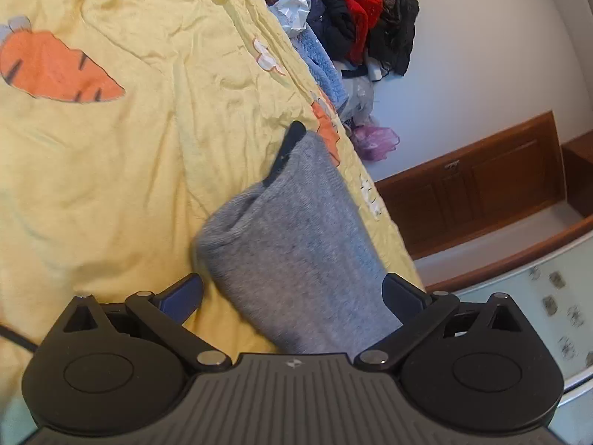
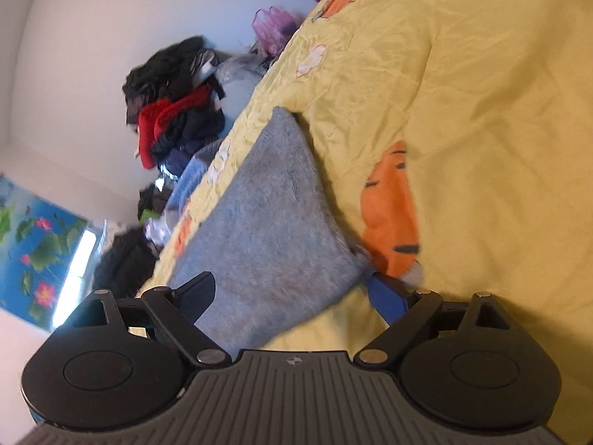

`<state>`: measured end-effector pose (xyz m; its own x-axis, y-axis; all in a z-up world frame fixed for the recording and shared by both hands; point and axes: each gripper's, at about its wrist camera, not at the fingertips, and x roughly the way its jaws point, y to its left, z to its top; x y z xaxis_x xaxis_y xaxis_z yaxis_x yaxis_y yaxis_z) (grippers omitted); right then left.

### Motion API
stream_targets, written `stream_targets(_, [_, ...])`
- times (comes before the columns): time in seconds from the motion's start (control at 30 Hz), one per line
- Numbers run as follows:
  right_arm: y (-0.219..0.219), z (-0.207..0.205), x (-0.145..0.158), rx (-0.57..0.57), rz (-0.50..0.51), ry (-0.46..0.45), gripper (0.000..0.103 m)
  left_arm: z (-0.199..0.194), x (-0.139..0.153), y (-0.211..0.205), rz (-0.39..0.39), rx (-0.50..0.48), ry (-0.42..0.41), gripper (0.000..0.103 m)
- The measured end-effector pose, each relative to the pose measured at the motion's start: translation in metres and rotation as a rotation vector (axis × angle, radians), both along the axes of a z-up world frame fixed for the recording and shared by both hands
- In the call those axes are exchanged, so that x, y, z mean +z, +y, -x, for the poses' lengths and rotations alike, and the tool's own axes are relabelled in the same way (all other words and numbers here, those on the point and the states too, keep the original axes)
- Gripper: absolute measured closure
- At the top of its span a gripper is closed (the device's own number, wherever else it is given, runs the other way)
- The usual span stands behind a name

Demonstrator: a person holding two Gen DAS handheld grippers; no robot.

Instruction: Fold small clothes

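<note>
My left gripper point(image 1: 292, 296) points down at a slant over the bed, and its view is strongly tilted. Its two black fingers point(image 1: 402, 294) stand wide apart, released, and press on nothing. Between them passes the grey knitted garment point(image 1: 296, 244), but whether the finger on the right side of this view touches it, I cannot tell. At the far end of the garment a black finger tip point(image 1: 291, 141) sticks out behind the cloth; it seems to belong to my other gripper.

My right gripper point(image 2: 292, 293) also points down at a slant and is tilted the other way. Its jaws are wide open too; the grey garment lies between them, close to the dark finger on the left, and the blue-padded finger point(image 2: 385, 293) stands just beside its corner.

The garment rests on the wrinkled yellow quilt with orange carrot prints point(image 1: 111, 141), near the quilt's edge. Beyond this edge lies a pile of black, red and blue clothes point(image 1: 355, 26) against the white wall, so on that side the room is little. Toward the carrot print point(image 2: 393, 211) the quilt is free and wide.

The garment is folded double, with a rounded fold at one end, thick and soft.
</note>
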<state>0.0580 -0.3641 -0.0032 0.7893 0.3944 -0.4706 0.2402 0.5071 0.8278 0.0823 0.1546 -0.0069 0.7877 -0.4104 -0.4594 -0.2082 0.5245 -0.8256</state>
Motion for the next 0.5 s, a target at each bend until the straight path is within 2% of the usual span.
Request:
stream_targets(0.13, [0.008, -0.023, -0.007, -0.010, -0.124, -0.005, 0.016, -0.008, -0.006, -0.002, 0.116, 0.029, -0.023, 0.000])
stream_targets(0.27, [0.024, -0.034, -0.004, 0.002, -0.068, -0.020, 0.017, -0.009, -0.007, -0.003, 0.125, 0.039, -0.029, 0.003])
stream_targets(0.33, [0.025, -0.036, -0.004, 0.004, -0.054, -0.030, 0.020, -0.009, -0.009, -0.002, 0.126, 0.050, -0.022, 0.012])
stream_targets(0.37, [0.026, -0.038, -0.005, 0.006, -0.050, -0.028, 0.023, -0.011, -0.011, -0.002, 0.131, 0.054, -0.017, 0.022])
stream_targets(0.4, [0.025, -0.040, -0.007, 0.007, -0.050, -0.020, 0.029, -0.012, -0.013, -0.002, 0.129, 0.061, -0.006, 0.035])
stream_targets(0.43, [0.023, -0.042, -0.010, 0.001, -0.053, -0.011, 0.038, -0.013, -0.016, -0.001, 0.114, 0.070, 0.019, 0.040])
stream_targets(0.47, [0.021, -0.043, -0.014, -0.006, -0.062, -0.008, 0.043, -0.015, -0.018, -0.002, 0.095, 0.077, 0.032, 0.051])
stream_targets(0.5, [0.020, -0.043, -0.018, -0.008, -0.072, -0.003, 0.053, -0.016, -0.019, -0.002, 0.071, 0.076, 0.035, 0.056])
